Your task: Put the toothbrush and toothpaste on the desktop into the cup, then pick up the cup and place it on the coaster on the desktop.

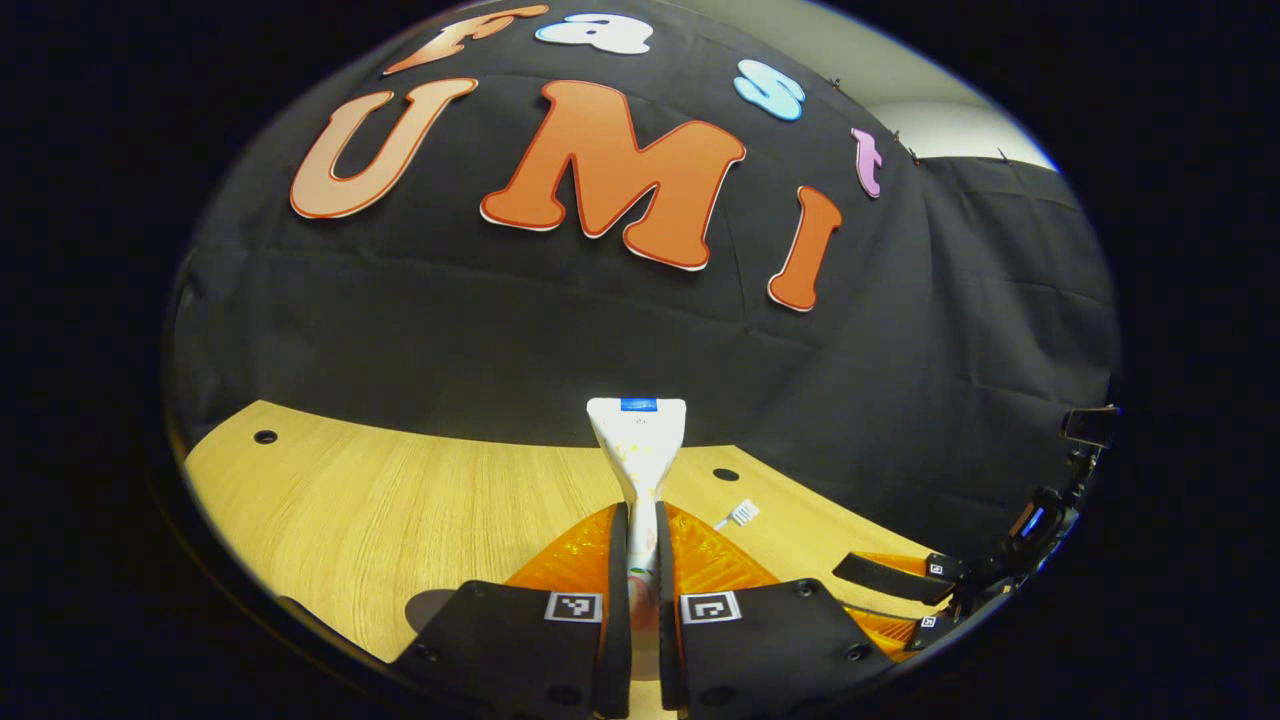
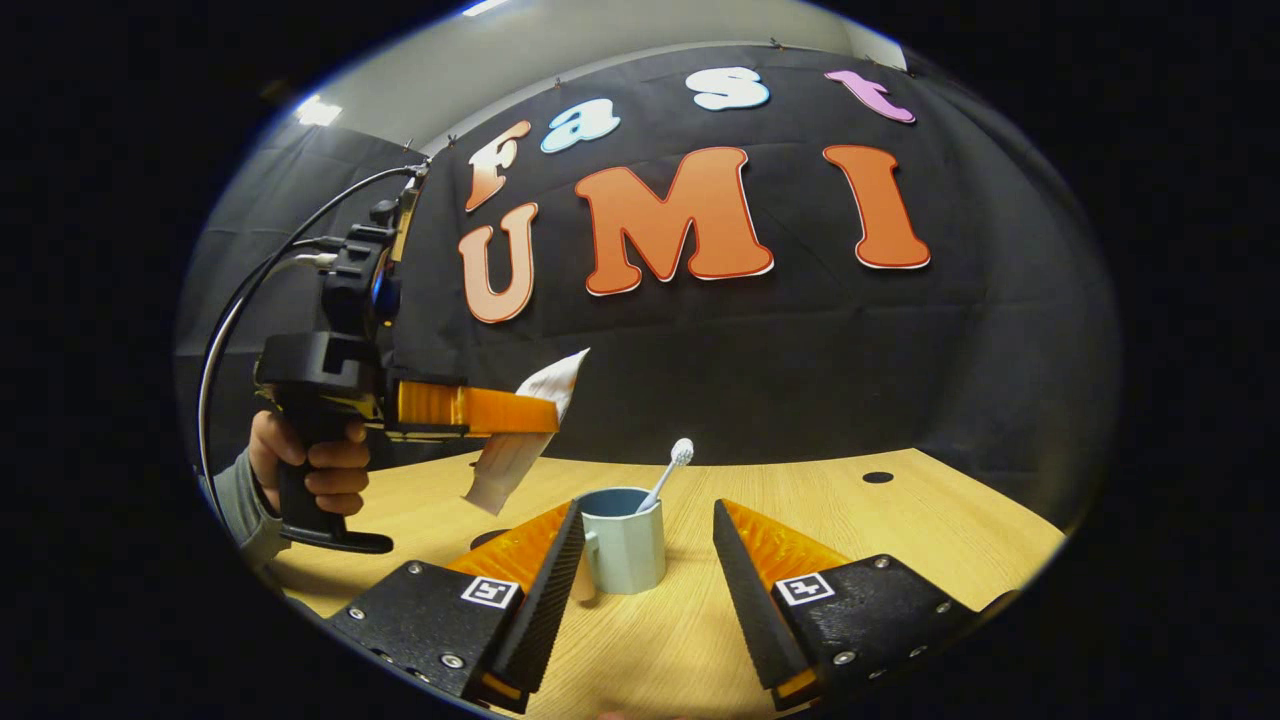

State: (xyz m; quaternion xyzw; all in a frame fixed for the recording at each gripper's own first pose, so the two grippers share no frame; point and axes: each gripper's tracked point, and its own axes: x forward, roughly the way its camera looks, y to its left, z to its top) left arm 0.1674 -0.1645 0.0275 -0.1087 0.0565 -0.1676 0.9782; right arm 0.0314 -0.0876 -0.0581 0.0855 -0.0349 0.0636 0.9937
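Toothpaste [image 2: 525, 430] clamped aloft, cup [image 2: 622, 545] rim below

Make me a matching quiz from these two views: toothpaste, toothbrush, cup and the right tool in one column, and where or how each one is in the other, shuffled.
Things:
1. toothpaste
2. toothbrush
3. cup
4. right tool

States:
A. standing on the desktop
B. open, a finger on either side of the cup
C. clamped in the left tool, held in the air
D. leaning inside the cup, bristles up

Pairs: 1-C, 2-D, 3-A, 4-B
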